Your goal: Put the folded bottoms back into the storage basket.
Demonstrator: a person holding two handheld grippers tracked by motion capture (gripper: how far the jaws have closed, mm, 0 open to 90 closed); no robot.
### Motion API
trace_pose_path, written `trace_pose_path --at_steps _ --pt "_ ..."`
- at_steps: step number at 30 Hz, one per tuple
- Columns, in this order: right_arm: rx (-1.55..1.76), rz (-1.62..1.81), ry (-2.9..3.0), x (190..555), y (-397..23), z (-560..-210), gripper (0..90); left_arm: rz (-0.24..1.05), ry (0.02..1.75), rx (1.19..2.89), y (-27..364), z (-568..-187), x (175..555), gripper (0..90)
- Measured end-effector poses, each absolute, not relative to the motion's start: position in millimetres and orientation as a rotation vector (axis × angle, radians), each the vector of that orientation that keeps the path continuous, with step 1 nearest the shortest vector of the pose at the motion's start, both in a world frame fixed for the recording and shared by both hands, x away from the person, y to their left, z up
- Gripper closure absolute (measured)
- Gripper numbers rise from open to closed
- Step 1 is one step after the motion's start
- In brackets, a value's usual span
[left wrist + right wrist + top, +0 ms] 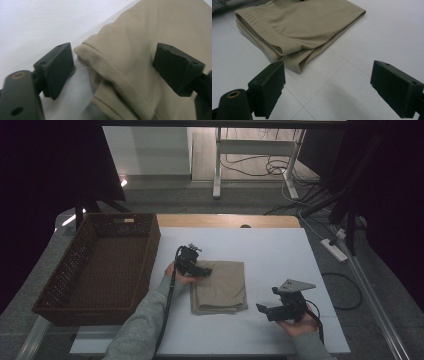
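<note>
A folded beige garment (222, 287) lies flat in the middle of the white table (280, 245). My left gripper (204, 270) is at the garment's far left corner, open. In the left gripper view the left gripper (115, 58) straddles the folded edge of the garment (140, 45): one jaw is over bare table, the other over the cloth, and neither pad presses on it. My right gripper (262, 309) rests near the front right of the table, pointing left at the garment. The right gripper (328, 75) is open with nothing between its jaws; the garment (304, 27) lies ahead of it.
A dark brown wicker basket (75, 265) stands at the table's left side with nothing visible inside. Beyond the table's far edge are a desk frame (217, 165) and loose cables (300, 190) on the floor. A power strip (335, 249) lies off the right edge.
</note>
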State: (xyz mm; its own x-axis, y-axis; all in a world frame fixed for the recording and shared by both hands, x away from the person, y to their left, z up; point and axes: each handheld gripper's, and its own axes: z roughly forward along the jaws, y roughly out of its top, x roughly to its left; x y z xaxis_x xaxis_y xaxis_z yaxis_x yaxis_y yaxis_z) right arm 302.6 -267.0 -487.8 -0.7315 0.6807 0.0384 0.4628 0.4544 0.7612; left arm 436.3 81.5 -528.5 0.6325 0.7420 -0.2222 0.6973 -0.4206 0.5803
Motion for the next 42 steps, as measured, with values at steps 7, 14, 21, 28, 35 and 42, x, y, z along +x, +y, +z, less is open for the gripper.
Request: trace_pose_path --at_steps 7,14,21,28,35,42 --pt "0.982 1.15 2.433 302.5 -266.8 -488.0 12.7 0.002 1.009 2.227 76.9 -526.1 428.9 44.0" --pt "0.982 1.146 2.436 303.0 -266.6 -488.1 12.7 0.033 0.952 2.261 71.2 -520.5 419.8 66.8" --pt "0.986 1.147 2.438 302.8 -266.0 -488.7 12.7 0.108 0.925 2.274 68.1 -518.4 410.6 68.6" --pt "0.998 1.14 2.435 303.5 -263.3 -489.6 12.7 0.106 0.909 2.243 69.6 -517.1 406.5 69.0" --pt "1.003 1.155 2.435 306.0 -254.2 -488.4 12.6 0.104 0.898 2.23 70.2 -516.1 404.7 69.0" --pt "1.028 1.126 2.45 315.2 -237.2 -489.4 12.5 0.106 0.899 2.22 70.3 -515.1 403.7 68.9"
